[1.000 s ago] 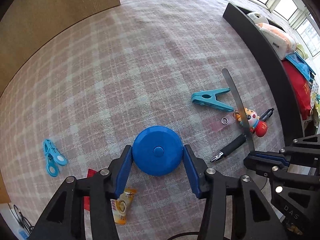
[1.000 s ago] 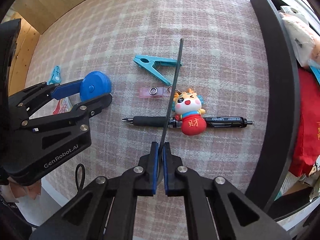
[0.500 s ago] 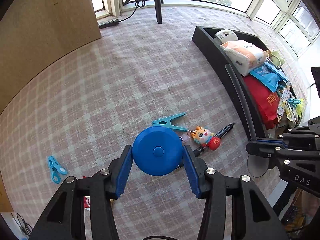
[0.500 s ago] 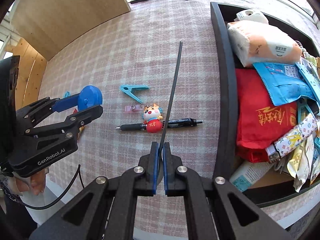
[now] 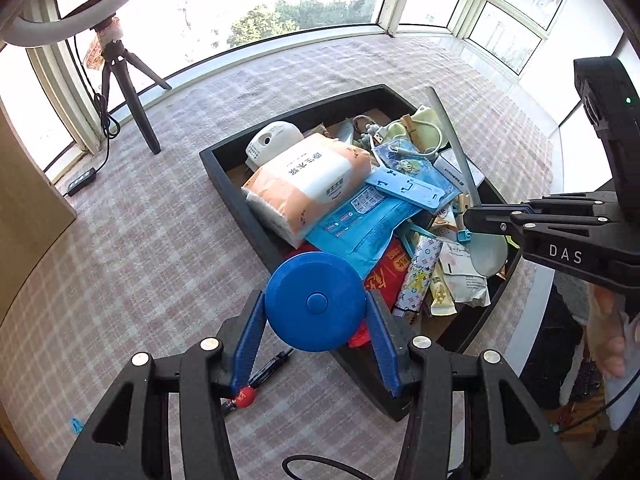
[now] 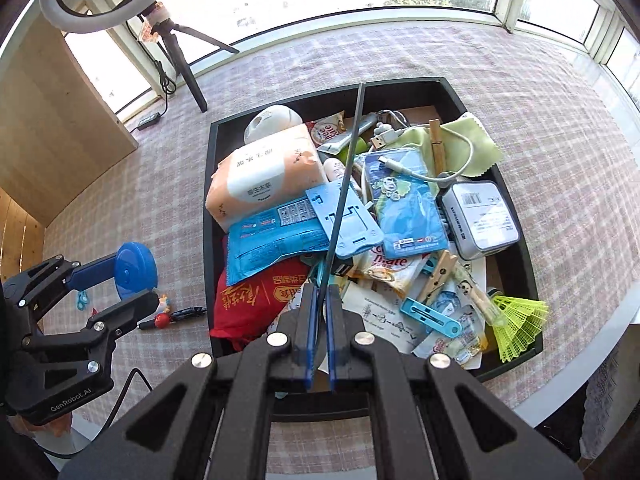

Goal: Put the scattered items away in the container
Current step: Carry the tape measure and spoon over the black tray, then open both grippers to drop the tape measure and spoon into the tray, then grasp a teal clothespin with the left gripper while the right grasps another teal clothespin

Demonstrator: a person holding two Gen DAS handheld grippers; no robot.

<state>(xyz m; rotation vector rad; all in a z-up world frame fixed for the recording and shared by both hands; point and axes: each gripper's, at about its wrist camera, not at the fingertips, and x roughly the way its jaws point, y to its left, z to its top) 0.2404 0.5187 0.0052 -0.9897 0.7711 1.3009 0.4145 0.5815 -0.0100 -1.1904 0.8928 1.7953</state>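
My left gripper [image 5: 316, 300] is shut on a round blue tape measure [image 5: 304, 276], held in the air over the near corner of the black tray [image 5: 236, 200]. From the right wrist view, the tape measure [image 6: 134, 266] hangs left of the tray [image 6: 208, 220]. My right gripper [image 6: 319, 292] is shut on a long thin grey strip [image 6: 348, 168] that reaches out over the tray's heaped contents. A pen [image 6: 188, 312] and a red doll keychain [image 6: 162, 318] lie on the checked cloth left of the tray.
The tray holds a tissue pack [image 6: 264, 176], blue packets, a grey box [image 6: 480, 220], pegs and a cable. A small blue clip [image 6: 82, 300] lies on the cloth. A tripod [image 5: 132, 92] with a ring light and a wooden board [image 6: 60, 152] stand at the back left.
Both grippers have risen and swung from above the scattered items to the tray, still holding the tape measure and the strip. The pen and keychain now lie behind and below.
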